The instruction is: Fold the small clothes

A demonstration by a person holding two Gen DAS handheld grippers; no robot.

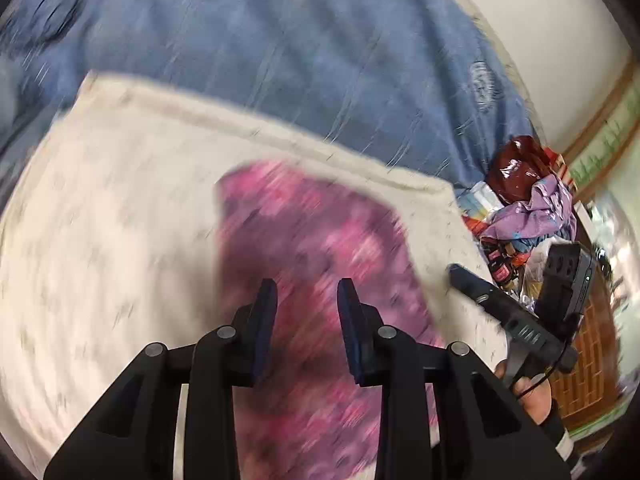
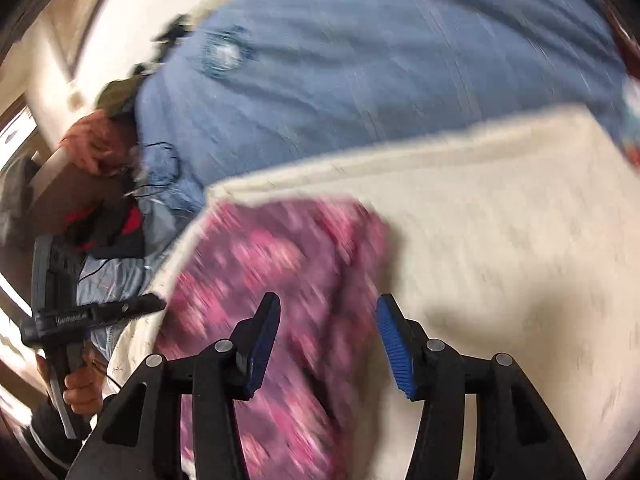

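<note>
A small pink and purple patterned garment [image 1: 312, 232] lies flat on a cream blanket [image 1: 120, 200]. My left gripper [image 1: 306, 292] hovers over its near part, jaws open a little, nothing between the blue pads. In the right wrist view the same garment [image 2: 272, 248] lies on the cream blanket [image 2: 500, 220]. My right gripper [image 2: 328, 308] stands open over the garment's right edge, empty. The right gripper [image 1: 460, 274] shows at the right of the left wrist view, and the left gripper [image 2: 158, 305] at the left of the right wrist view, each held by a hand. Both views are motion-blurred.
A blue bedsheet [image 1: 280, 40] covers the bed beyond the blanket, also seen as the blue bedsheet [image 2: 380, 60]. A pile of mixed clothes [image 1: 532, 200] sits at the blanket's far right corner. More clutter and black cables [image 2: 116, 184] lie at the bed's left side.
</note>
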